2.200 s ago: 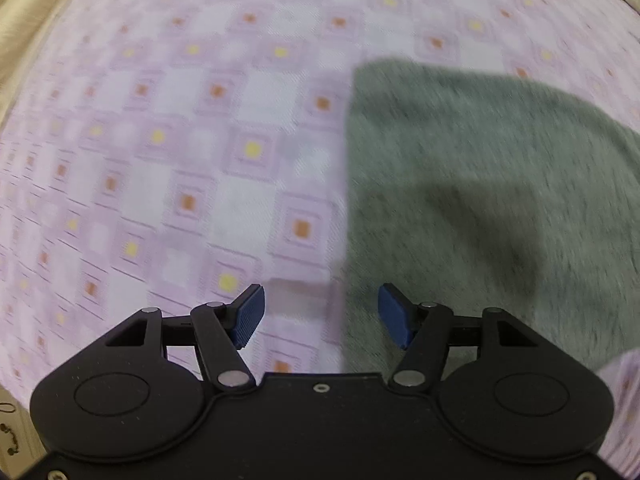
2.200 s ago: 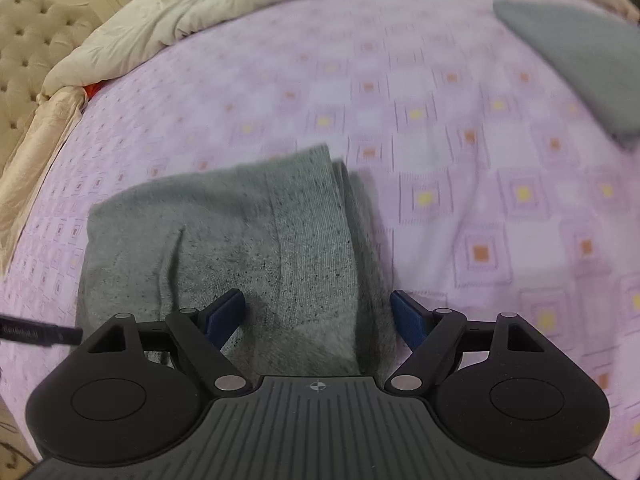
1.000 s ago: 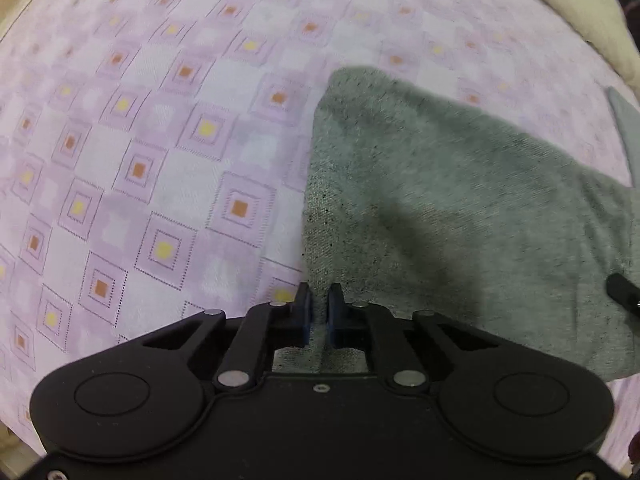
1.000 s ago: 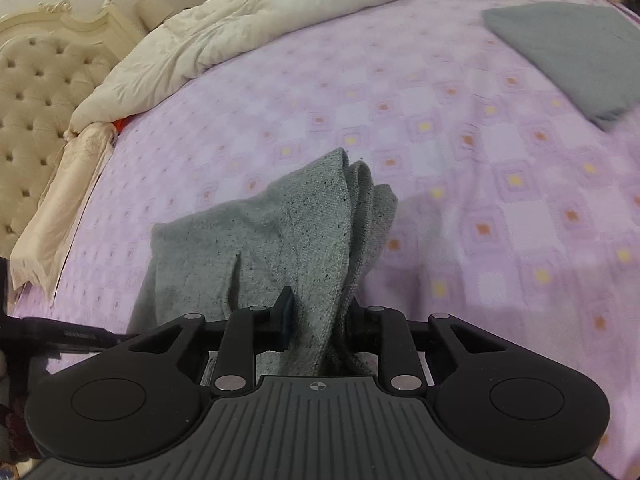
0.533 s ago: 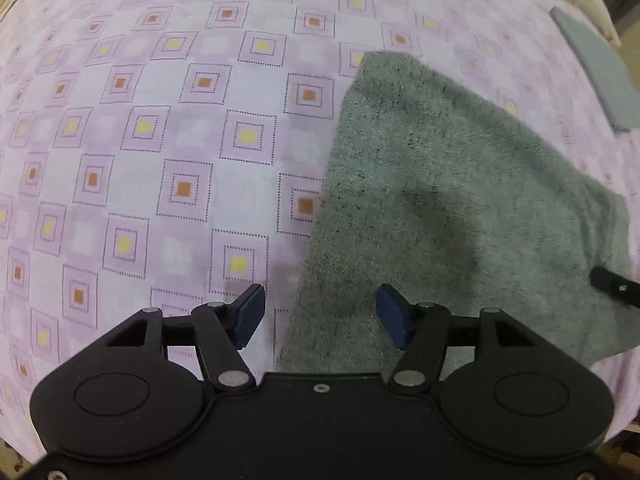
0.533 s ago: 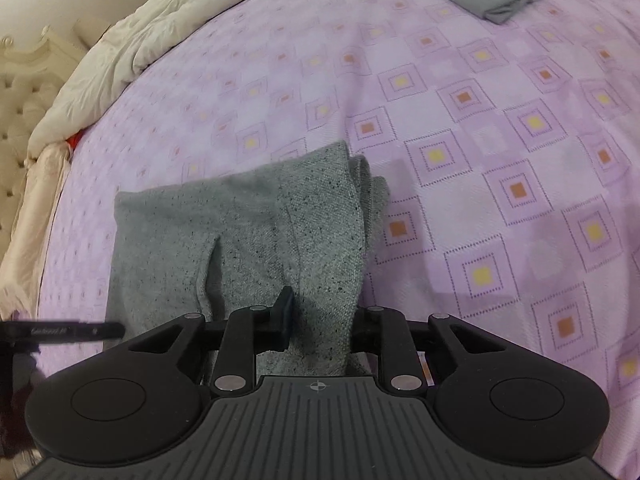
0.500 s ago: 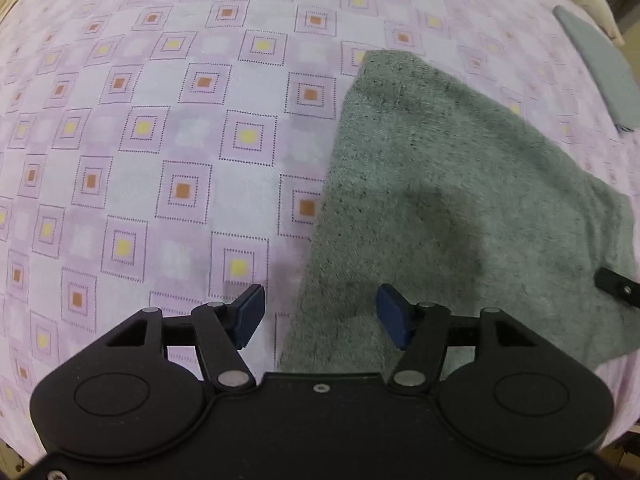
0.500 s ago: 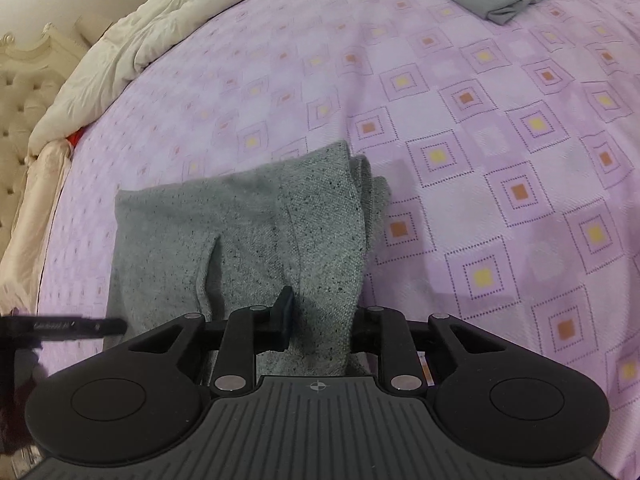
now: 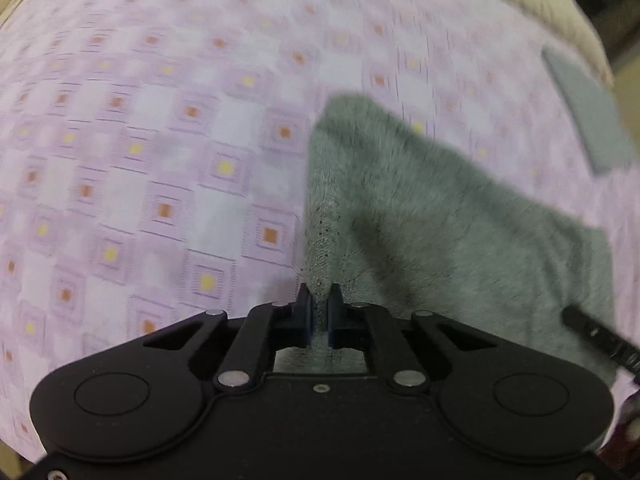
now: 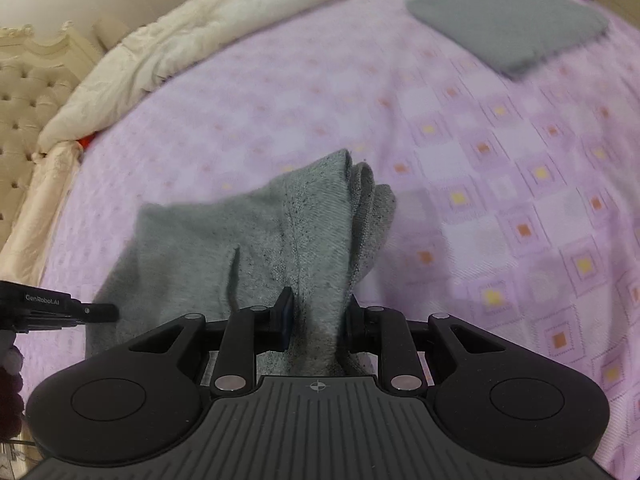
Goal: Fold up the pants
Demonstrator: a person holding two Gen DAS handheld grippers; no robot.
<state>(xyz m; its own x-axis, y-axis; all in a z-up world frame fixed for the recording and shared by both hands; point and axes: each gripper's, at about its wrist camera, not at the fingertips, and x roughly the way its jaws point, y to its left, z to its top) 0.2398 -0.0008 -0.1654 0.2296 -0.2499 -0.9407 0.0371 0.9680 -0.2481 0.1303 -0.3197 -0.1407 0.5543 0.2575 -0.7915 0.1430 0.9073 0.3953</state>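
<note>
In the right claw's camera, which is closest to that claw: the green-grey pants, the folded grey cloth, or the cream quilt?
1. Green-grey pants: pinched in the right claw.
2. and 3. Folded grey cloth, far right, and cream quilt, far left: too close to call.

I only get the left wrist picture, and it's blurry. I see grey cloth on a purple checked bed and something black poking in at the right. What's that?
Observer: That is the right gripper, shut on a thick bunch of the grey pants.
Operator: Which part of the pants?
Observer: The stacked, layered end, its edges fanned out at the far corner.
Operator: Anything beyond the bed?
Observer: A cream quilt heaped along the far edge and a tufted headboard on the left.
</note>
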